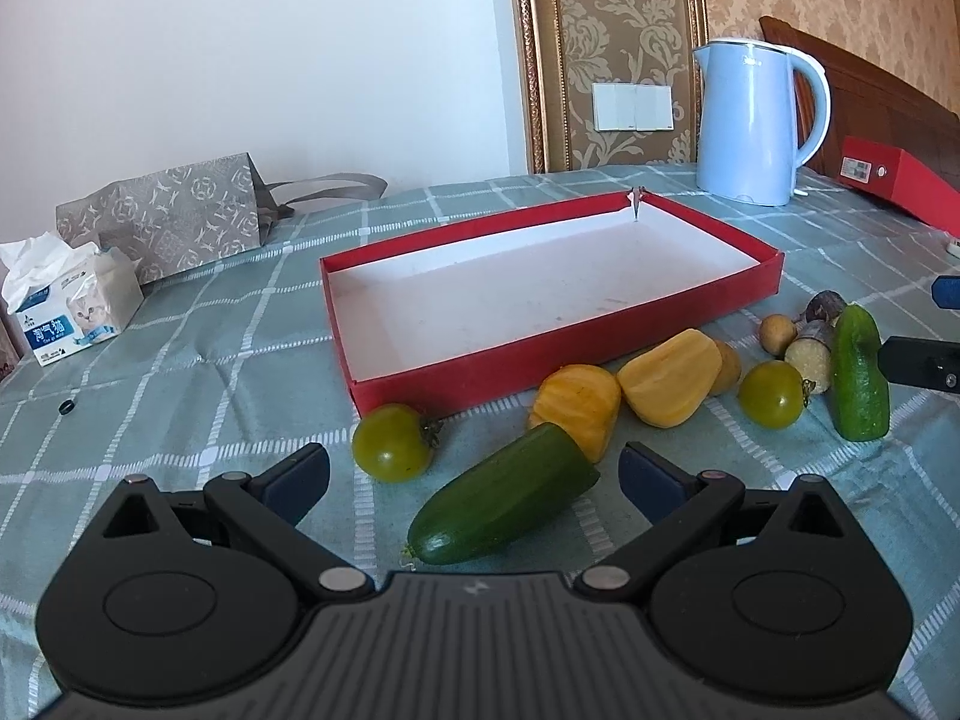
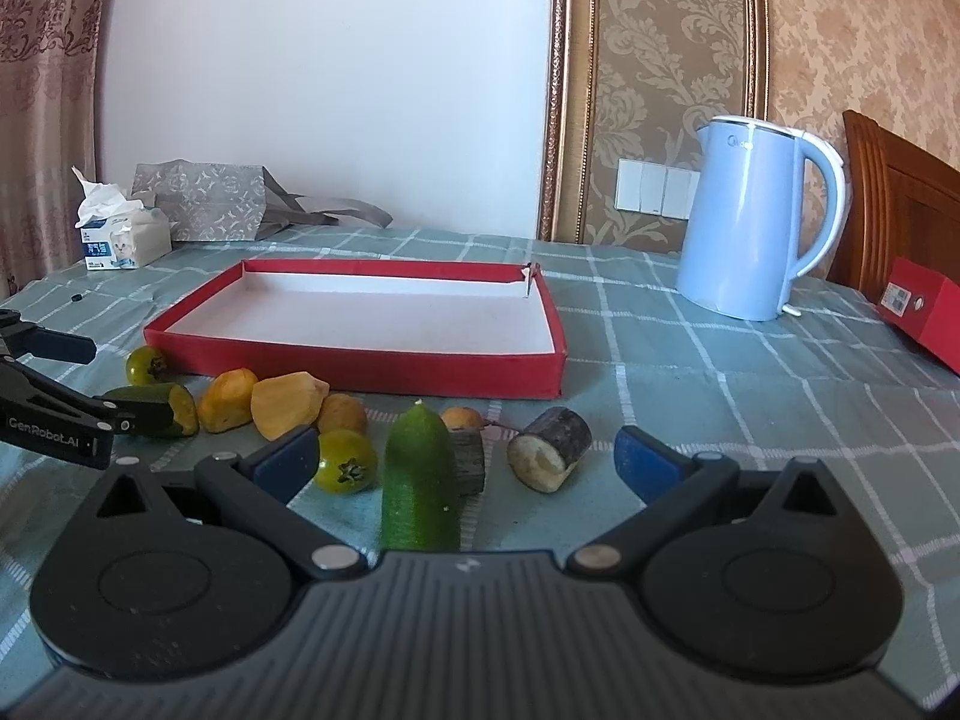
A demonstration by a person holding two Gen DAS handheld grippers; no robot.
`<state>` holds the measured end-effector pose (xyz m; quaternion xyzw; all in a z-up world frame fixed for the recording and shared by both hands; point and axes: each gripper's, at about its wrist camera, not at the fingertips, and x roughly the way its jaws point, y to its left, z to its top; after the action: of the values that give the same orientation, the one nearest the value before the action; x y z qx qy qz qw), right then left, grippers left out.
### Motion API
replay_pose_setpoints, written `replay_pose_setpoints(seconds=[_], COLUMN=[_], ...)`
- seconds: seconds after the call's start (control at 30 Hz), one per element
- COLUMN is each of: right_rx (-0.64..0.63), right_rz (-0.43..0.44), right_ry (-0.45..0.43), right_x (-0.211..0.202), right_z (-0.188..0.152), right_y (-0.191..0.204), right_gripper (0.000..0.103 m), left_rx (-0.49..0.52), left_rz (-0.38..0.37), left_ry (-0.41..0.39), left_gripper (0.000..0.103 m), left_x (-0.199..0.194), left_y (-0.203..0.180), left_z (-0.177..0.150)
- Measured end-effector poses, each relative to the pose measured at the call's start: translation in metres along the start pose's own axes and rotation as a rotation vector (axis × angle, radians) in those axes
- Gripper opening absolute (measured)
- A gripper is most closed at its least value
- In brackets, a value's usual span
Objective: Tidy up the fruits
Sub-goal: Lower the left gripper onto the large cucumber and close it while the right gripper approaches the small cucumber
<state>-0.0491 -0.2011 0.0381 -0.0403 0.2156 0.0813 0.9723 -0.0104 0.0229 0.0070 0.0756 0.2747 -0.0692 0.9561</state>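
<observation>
A shallow red tray point(image 1: 480, 360) point(image 2: 360, 369) with a white floor lies on the checked tablecloth. In front of it lie fruits: a cucumber half point(image 1: 501, 495), a green tomato point(image 1: 393, 443), two yellow pieces point(image 1: 579, 405) point(image 1: 672, 375), a second green tomato point(image 1: 771, 393), another cucumber half point(image 1: 859, 375) and sugarcane chunks point(image 1: 810, 357). My left gripper point(image 1: 474, 474) is open around the near cucumber half. My right gripper point(image 2: 465, 456) is open with the other cucumber half point(image 2: 420, 480), a tomato point(image 2: 347, 468) and a sugarcane chunk point(image 2: 549, 447) between its fingers.
A blue kettle point(image 1: 756, 120) point(image 2: 756, 216) stands behind the tray at right. A red box point(image 1: 900, 180) point(image 2: 924, 312) lies far right. A tissue pack point(image 1: 72, 306) point(image 2: 120, 234) and a grey paper bag point(image 1: 168, 216) point(image 2: 204, 198) sit at the far left.
</observation>
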Motion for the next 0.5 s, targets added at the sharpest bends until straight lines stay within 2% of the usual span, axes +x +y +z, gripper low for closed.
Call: replay_pose_setpoints(seconds=[0.5], right_rx=[0.006], right_rz=[-0.002], right_ry=[0.004], right_x=[0.001], right_z=[-0.001], right_y=[0.000], right_gripper=[0.103], left_rx=[0.010], left_rz=[-0.009], left_ry=[0.032], left_gripper=[0.103], left_x=[0.012], left_y=[0.001], left_z=[-0.001])
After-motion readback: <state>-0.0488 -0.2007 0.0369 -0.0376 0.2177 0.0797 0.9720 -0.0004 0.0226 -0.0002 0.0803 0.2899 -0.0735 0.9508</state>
